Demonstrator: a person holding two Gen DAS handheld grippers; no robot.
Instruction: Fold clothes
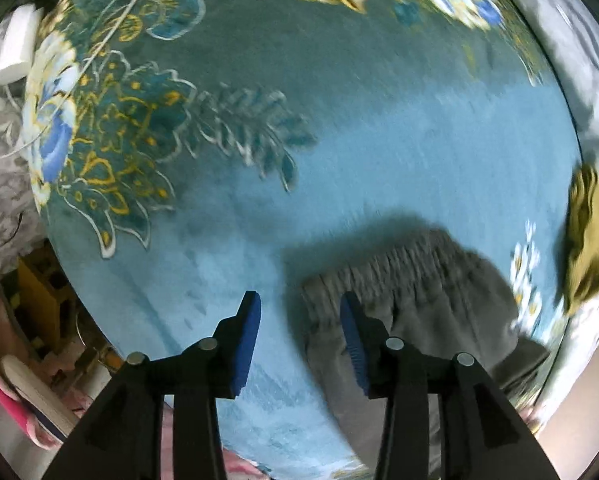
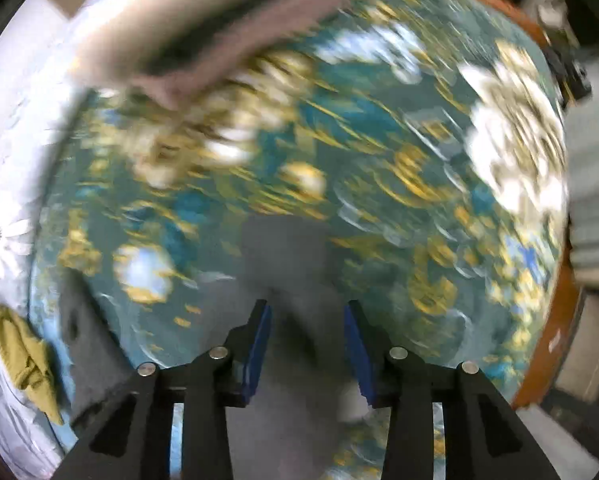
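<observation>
Hovering part-open and empty over the teal flower-patterned bedspread [image 1: 339, 140], the left gripper [image 1: 299, 316] had its right pad just above the grey garment's gathered waistband [image 1: 411, 276], while the right gripper [image 2: 307, 328], equally part-open, gripped nothing above blurred grey cloth [image 2: 283, 256].

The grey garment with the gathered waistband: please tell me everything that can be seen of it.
The grey garment with the gathered waistband looks like soft knit cloth. Its ribbed, elastic-looking band runs across the top edge; the body spreads below, lying flat on the blue floral blanket. The left gripper hangs above its left corner, blue-padded fingers apart, nothing clamped. An olive crumpled cloth lies apart, to its right. Motion blur hides finer detail.
</observation>
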